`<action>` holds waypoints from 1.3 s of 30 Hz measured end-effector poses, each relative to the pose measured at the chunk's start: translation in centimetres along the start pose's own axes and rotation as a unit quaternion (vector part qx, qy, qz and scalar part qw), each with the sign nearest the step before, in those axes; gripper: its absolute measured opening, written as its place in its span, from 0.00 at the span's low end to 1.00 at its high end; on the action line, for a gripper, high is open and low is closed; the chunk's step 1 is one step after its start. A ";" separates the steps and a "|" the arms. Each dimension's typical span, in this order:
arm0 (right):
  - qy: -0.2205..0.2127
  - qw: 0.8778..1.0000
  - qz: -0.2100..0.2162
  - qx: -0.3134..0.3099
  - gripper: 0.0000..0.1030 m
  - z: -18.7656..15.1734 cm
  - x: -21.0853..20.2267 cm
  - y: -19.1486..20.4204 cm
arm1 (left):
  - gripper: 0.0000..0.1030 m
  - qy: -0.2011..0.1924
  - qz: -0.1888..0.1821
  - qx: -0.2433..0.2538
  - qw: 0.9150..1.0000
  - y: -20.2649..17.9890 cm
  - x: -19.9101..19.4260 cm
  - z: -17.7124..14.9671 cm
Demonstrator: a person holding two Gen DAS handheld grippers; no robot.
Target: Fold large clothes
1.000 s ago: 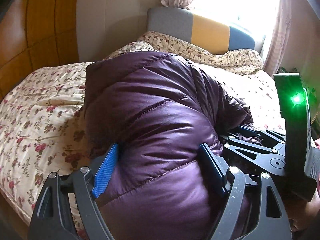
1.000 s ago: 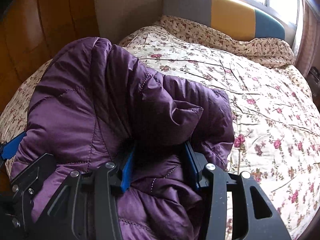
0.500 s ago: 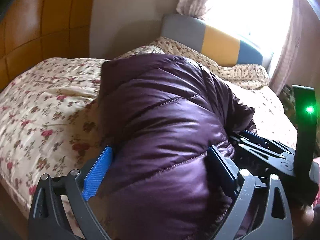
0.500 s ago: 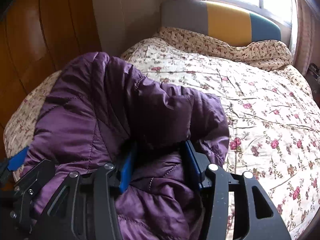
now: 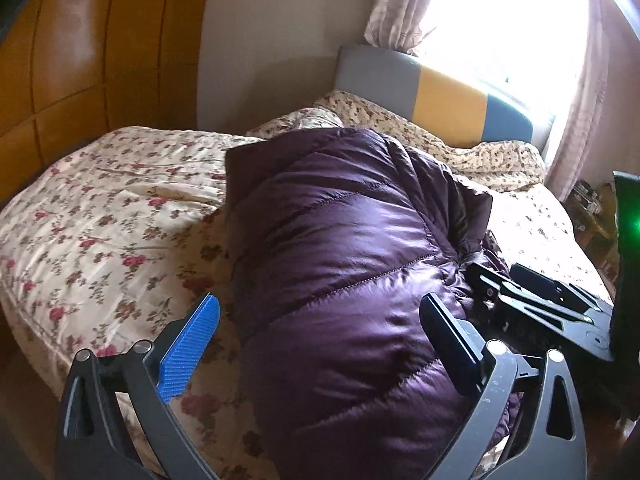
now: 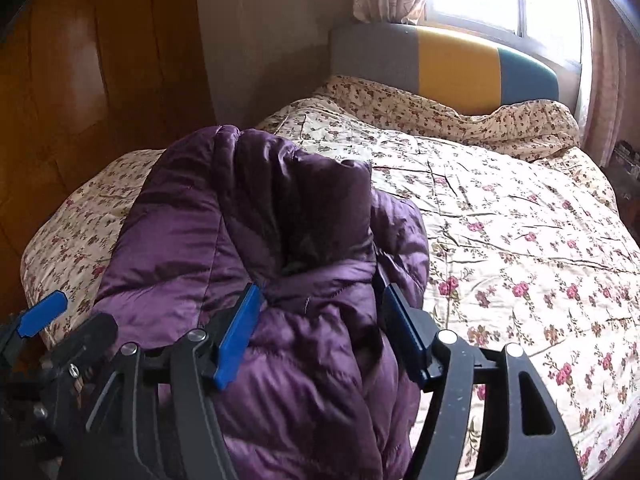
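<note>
A purple quilted down jacket (image 5: 340, 264) lies bundled at the near edge of the bed; it also fills the right wrist view (image 6: 256, 264). My left gripper (image 5: 320, 320) is wide open, its left blue pad (image 5: 192, 344) clear of the jacket and its right pad against the fabric. My right gripper (image 6: 320, 312) is open with jacket folds bulging between its jaws. The right gripper also shows in the left wrist view (image 5: 532, 300), just right of the jacket. The left gripper's blue pad shows at the left edge of the right wrist view (image 6: 42, 314).
The bed carries a floral quilt (image 6: 520, 240) with a grey, yellow and teal headboard (image 6: 452, 64) below a bright window. Wooden wardrobe panels (image 5: 80, 60) stand on the left. A cluttered stand (image 5: 592, 204) sits at the bed's far right.
Both grippers have pulled back and up from the jacket. The left gripper's jaws have spread, and its left pad now stands free of the fabric. The jacket has settled lower on the bed.
</note>
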State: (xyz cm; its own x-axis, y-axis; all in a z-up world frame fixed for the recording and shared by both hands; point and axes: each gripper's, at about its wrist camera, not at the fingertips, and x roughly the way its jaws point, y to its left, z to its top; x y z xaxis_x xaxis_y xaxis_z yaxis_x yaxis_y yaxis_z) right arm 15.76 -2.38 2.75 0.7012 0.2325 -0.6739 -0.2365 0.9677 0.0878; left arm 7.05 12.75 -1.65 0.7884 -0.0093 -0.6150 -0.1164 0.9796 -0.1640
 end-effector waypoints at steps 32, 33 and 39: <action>0.001 1.000 -0.005 -0.014 0.82 -2.7 -5.0 0.1 | 0.97 -0.016 0.073 -0.018 0.997 -0.3 -4.3 -1.2; 0.000 1.000 -0.006 -0.013 0.82 -2.6 -5.2 0.0 | 0.97 -0.017 0.073 -0.020 0.997 -0.3 -4.5 -1.2; 0.005 1.000 -0.004 -0.011 0.84 -2.8 -5.4 -0.2 | 0.97 -0.022 0.103 -0.010 0.994 -0.9 -5.4 -1.4</action>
State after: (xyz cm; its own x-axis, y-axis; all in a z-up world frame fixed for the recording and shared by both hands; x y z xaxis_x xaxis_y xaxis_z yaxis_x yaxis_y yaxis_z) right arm 10.14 -4.12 4.35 0.6971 0.2229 -0.6814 -0.2456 0.9672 0.0651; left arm 2.05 11.61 0.69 0.7720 0.2010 -0.6030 -0.2903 0.9555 -0.0531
